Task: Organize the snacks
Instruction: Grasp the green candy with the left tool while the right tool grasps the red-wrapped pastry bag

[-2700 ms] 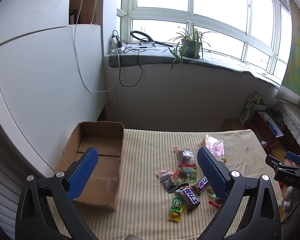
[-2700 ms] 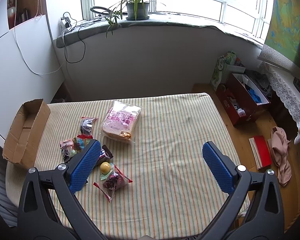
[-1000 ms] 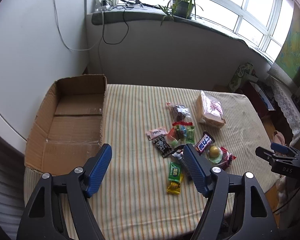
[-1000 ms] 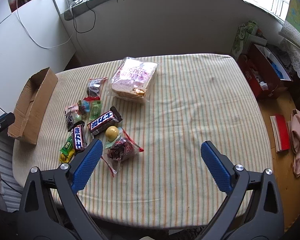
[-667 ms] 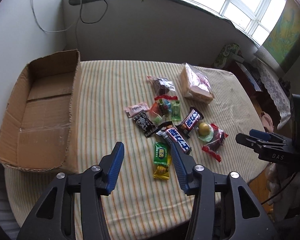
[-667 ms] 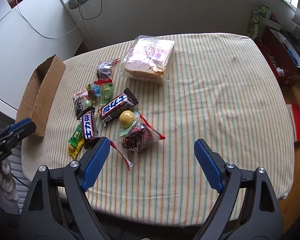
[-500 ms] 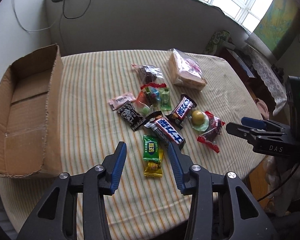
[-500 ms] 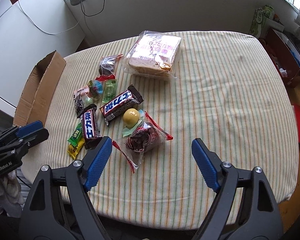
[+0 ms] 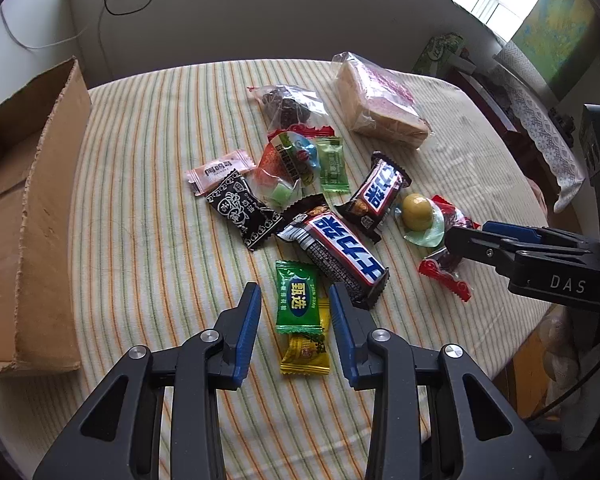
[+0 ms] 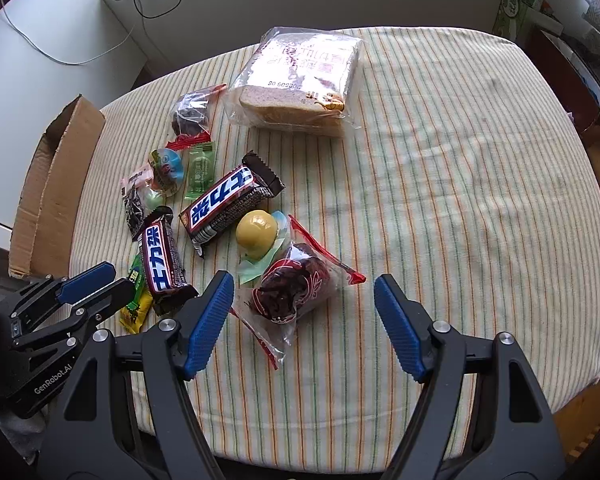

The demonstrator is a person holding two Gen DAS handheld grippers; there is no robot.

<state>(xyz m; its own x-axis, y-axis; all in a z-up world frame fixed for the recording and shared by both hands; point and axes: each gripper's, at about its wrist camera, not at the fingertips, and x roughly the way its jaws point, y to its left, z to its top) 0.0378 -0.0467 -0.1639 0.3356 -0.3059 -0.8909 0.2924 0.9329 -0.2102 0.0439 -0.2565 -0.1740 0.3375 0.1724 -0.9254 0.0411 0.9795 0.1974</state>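
Left gripper [image 9: 294,312] has just been narrowing around the green candy [image 9: 297,298], pads not yet touching; right gripper [image 10: 304,316], also just closing but wider, straddles the red-edged bag [image 10: 296,288]. Beyond, we find every snack on the cloth; the cardboard box [image 9: 24,216], far left, holds nothing visible.

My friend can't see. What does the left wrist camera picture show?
The left gripper hovers with open jaws around a green candy packet on a striped tablecloth. Beyond lie more snacks, and a cardboard box stands at the left.
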